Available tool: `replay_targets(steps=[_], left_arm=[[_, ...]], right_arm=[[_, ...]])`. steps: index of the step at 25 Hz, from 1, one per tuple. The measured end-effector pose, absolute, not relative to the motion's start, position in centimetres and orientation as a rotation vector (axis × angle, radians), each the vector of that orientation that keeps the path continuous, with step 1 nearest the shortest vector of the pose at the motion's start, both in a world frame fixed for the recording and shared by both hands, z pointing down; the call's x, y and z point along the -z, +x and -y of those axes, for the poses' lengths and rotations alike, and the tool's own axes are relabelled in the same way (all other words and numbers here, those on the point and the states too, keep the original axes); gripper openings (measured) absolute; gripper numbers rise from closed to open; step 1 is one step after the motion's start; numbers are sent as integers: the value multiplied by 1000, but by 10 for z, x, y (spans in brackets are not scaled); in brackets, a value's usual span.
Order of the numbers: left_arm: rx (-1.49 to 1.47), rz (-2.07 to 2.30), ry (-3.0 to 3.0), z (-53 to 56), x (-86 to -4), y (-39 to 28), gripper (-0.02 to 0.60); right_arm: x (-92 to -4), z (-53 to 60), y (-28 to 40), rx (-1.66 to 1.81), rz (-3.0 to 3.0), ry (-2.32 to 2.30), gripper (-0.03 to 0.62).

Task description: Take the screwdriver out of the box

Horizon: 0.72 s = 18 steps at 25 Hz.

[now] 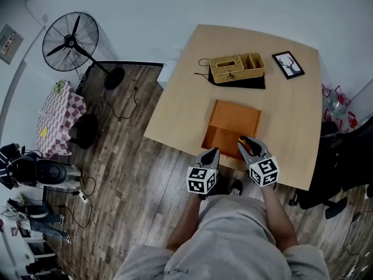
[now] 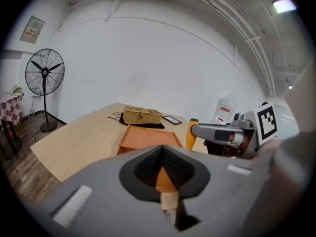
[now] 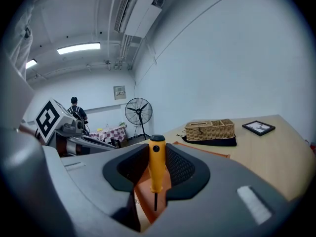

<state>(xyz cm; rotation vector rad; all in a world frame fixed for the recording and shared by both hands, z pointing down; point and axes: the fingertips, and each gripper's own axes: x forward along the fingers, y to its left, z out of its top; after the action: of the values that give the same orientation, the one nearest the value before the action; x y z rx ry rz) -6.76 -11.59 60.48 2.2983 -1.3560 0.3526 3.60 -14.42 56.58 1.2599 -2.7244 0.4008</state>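
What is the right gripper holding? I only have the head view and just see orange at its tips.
Observer: The right gripper view shows the right gripper with its fingers shut on a screwdriver, yellow handle up, thin shaft pointing down.
Operator: Is the left one carrying anything?
Observer: No. The left gripper view shows the left gripper with its fingertips together and nothing between them. Only the orange box shows beyond.
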Motion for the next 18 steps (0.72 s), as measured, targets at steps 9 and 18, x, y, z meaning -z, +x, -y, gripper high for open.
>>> replay_targets(steps=[9, 18], left_arm=[[-344, 1361, 2307, 119, -603, -67, 54], [-336, 1377, 2307, 123, -598, -67, 55]], right_arm=[[-565, 147, 41, -388, 2700, 1295, 109], [-562, 148, 39, -398, 2720, 1276, 109]])
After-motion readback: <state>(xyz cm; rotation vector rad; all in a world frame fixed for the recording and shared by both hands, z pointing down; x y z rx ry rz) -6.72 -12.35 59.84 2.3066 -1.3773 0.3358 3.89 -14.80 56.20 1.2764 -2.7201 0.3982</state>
